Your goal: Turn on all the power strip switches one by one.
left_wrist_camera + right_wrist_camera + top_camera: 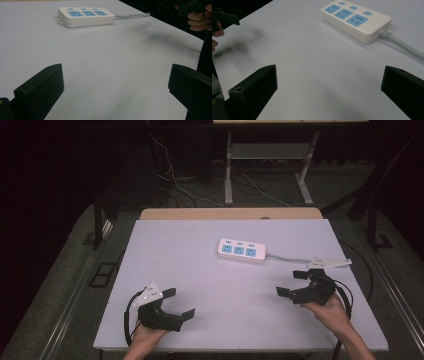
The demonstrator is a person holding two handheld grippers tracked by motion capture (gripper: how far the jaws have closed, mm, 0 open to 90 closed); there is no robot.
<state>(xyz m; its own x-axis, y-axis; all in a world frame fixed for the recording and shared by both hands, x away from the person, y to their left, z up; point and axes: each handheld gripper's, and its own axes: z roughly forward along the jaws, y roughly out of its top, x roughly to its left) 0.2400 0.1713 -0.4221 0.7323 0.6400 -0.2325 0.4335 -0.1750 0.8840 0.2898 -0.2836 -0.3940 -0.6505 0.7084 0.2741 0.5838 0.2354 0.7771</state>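
A white power strip (241, 251) with three blue sockets lies flat on the white table top (200, 285), right of centre toward the back. Its grey cable (290, 259) runs off to the right. My left gripper (179, 303) hovers near the front left, open, nothing between its jaws. My right gripper (291, 283) is at the front right, open and empty too. The left gripper view has the power strip (86, 16) far ahead of my open left gripper (116, 85). In the right gripper view the power strip (355, 21) and cable (402, 43) lie ahead of my open right gripper (329, 85).
A wooden desk edge (230, 213) borders the table's far side. Beyond it stand metal table legs (228, 170) and loose cables (175, 180) on the floor. The other hand's gripper (190, 6) appears at the top right of the left gripper view.
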